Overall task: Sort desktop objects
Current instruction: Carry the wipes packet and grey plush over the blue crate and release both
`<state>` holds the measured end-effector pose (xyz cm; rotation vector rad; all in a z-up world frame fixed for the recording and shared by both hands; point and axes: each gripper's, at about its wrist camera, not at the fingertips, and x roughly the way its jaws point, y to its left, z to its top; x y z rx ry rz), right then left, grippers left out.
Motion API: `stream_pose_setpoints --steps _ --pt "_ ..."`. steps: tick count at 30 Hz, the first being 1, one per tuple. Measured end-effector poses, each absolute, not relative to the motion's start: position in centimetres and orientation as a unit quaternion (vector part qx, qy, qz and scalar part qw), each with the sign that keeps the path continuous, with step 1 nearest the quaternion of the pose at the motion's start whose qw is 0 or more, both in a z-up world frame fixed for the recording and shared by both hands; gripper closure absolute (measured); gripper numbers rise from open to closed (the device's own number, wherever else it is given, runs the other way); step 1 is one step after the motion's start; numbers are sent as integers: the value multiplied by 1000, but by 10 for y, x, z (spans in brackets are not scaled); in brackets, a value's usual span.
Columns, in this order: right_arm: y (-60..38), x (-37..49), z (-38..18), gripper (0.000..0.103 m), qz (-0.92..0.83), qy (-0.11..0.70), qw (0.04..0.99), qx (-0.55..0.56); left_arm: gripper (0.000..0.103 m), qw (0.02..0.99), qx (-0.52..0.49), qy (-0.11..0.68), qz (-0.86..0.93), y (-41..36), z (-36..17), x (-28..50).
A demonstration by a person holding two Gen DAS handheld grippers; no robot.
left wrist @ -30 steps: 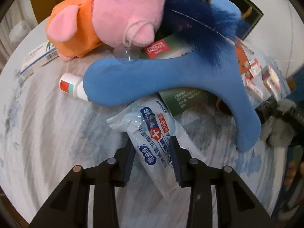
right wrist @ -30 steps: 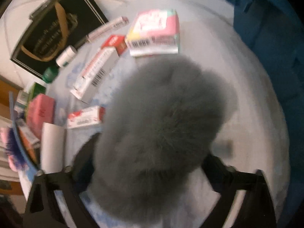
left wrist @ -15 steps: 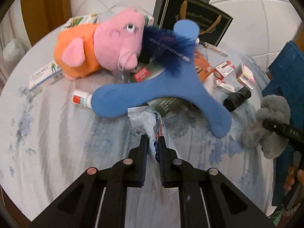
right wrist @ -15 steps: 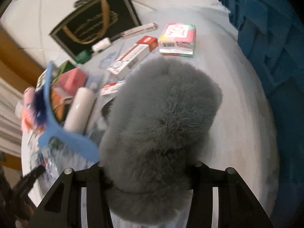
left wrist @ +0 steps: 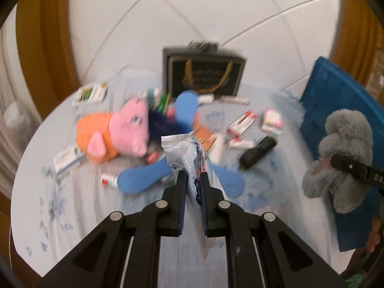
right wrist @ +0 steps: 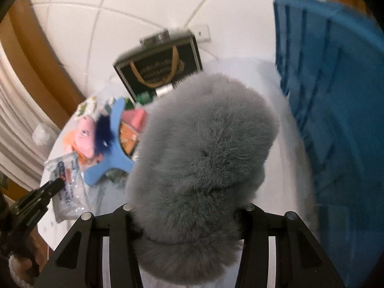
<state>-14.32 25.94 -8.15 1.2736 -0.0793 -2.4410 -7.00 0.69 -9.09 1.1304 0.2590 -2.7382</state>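
The left tool (left wrist: 192, 180) pinches a white plastic packet (left wrist: 189, 153), held clear above the cluttered surface (left wrist: 60, 187), while the right tool (right wrist: 189, 218) clamps a grey fluffy slipper (right wrist: 204, 144) beside the blue crate (right wrist: 336, 120) at the right. To do this carry well, keep both grips firm and level, and let go only once each item is over its proper place, probably the crate.

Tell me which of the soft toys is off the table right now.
The grey fluffy toy, gripped in the right tongs beside the blue crate. The pink pig and the blue plush lie on the table.
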Motion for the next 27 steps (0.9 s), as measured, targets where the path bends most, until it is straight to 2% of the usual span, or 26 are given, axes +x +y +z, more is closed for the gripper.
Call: stream_pose_setpoints --steps 14,23,27 --pt "330 -31 34 58 -941 -56 99 320 92 -85 261 24 -961 109 5 -66" --pt "426 20 87 58 -967 -90 63 232 92 -144 195 -13 -970 229 61 -49" --pt "480 9 98 58 -972 -86 59 211 92 -153 170 -13 -973 297 78 -42"
